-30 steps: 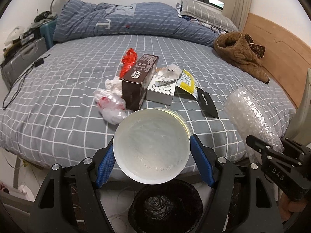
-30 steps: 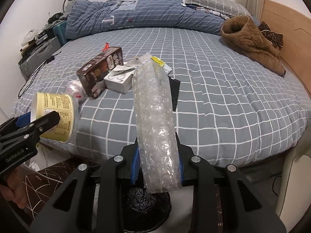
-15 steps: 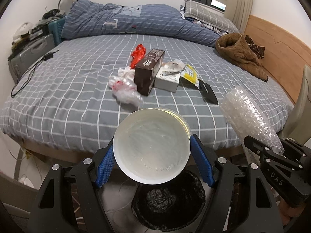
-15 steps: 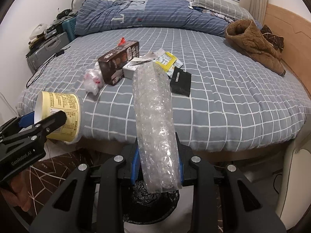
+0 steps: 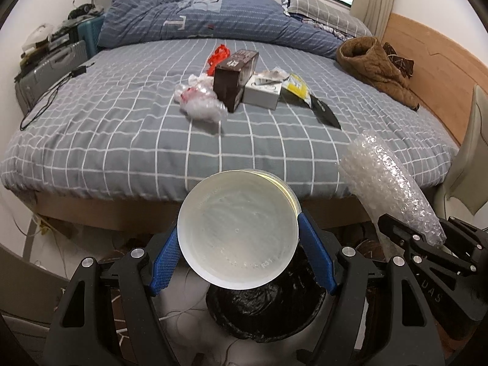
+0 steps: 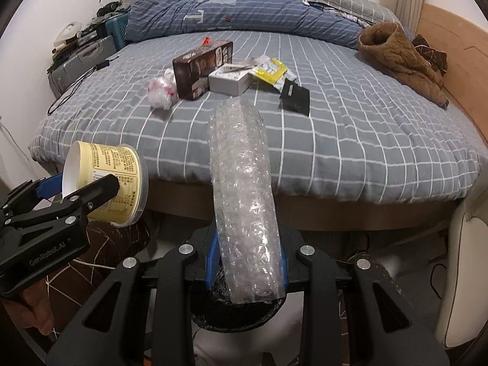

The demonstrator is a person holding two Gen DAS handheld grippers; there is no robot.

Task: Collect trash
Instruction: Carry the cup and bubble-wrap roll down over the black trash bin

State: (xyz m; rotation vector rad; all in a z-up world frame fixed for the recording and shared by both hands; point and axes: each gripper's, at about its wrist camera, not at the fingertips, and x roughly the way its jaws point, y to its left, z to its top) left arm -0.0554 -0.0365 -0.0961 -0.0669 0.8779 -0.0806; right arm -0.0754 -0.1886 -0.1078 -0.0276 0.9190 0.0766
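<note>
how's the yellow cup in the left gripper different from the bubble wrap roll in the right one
The yellow cup is a rigid, opaque printed tub; the bubble wrap roll is soft and see-through. The cup is short and wide, the roll long and narrow. The left gripper spans the cup's base with jaws set wide, while the right gripper pinches the roll with jaws close together. Both are held above the black-lined bin, off the bed.
</note>
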